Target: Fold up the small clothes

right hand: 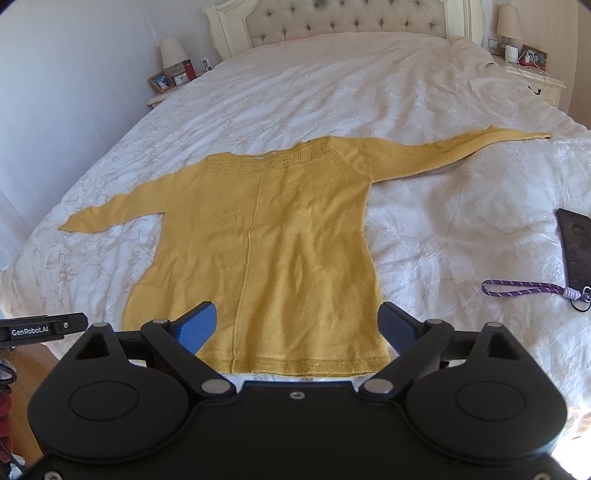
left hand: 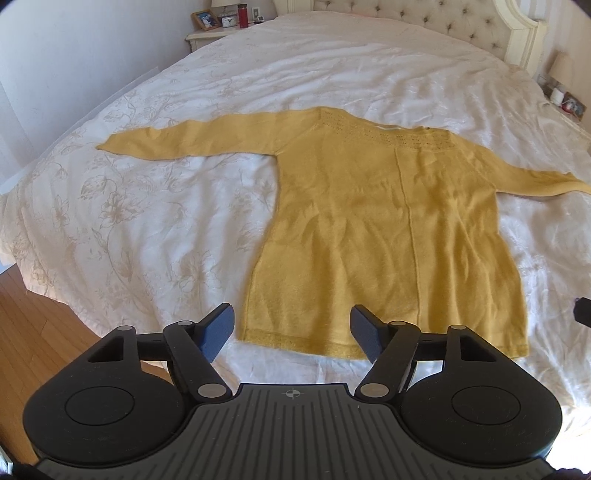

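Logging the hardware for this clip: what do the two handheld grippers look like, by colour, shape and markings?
Both are matte black with two round discs, silver pivot pins and hinged link arms carrying blue textured pads. The left gripper has a ribbed grey plate with a crosshair mark. The right gripper has a plain black centre. No hands or sleeves show.

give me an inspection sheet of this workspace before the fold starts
surface: bed with white floral bedspread, wrinkled
job's things: yellow knit sweater flat, both sleeves spread out, hem nearest the grippers
clutter: phone with purple wrist strap on the bedspread, right of the sweater
grippers: left gripper and right gripper open above the hem, holding nothing
cables: charger cords on the right nightstand
surroundings: tufted headboard, lamps, photo frames, red bottle, wood floor
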`<state>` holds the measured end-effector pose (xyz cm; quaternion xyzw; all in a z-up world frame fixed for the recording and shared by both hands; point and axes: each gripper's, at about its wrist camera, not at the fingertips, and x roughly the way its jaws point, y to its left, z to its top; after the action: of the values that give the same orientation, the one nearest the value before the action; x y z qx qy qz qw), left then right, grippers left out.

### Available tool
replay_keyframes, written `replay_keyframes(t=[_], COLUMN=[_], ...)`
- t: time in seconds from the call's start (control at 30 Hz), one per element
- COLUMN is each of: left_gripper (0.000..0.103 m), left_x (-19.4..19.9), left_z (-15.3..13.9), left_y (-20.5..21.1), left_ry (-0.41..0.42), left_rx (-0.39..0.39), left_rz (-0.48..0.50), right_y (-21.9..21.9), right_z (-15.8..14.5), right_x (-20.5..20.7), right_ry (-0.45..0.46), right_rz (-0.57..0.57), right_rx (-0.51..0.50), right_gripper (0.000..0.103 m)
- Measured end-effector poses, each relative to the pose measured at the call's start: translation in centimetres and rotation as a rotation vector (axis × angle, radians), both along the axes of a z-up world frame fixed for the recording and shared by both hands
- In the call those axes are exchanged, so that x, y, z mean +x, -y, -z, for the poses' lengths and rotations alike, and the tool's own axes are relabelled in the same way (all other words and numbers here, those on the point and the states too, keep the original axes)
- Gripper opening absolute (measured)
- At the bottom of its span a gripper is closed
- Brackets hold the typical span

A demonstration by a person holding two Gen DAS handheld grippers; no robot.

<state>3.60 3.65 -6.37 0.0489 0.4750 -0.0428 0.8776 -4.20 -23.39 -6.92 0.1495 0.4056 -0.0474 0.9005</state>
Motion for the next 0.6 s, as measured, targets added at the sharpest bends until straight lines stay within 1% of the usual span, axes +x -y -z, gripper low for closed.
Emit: replay_keyframes(t=[0.03, 0.13, 0.2, 0.3, 0.43, 0.6], left_gripper=[0.068, 0.067, 0.067, 0.067, 0.067, 0.067], left_x=[0.3, 1.5, 2.6, 4.1, 6.0, 7.7], left_z=[0.6, 2.4, 3.8, 6.2, 9.3, 11.6], left_y=[-0.6, -1.7, -2.4, -3.1, -3.7, -4.2], left_ry=[0.001, -0.012, -0.026, -0.034, -0.060, -0.096], left_rx=[0.003, 0.029, 0.051, 0.080, 0.117, 0.085], left_rz=[0.000, 0.009, 0.015, 0.057, 0.112, 0.167], right_y=[0.2, 0.8, 1.4, 2.5, 3.8, 4.6], right_z=[0.6, 2.6, 4.1, 6.6, 9.4, 12.1], right_x=[0.2, 0.7, 1.3, 2.3, 3.7, 5.4], right_ry=[-0.006, -0.024, -0.061, -0.120, -0.189, -0.261], right_rz=[0.003, 0.010, 0.013, 0.026, 0.060, 0.081], right_rx=[-0.010, -0.035, -0.044, -0.029, 0.005, 0.019], right_gripper=[0.092, 0.087, 0.078, 0.073, 0.072, 0.072])
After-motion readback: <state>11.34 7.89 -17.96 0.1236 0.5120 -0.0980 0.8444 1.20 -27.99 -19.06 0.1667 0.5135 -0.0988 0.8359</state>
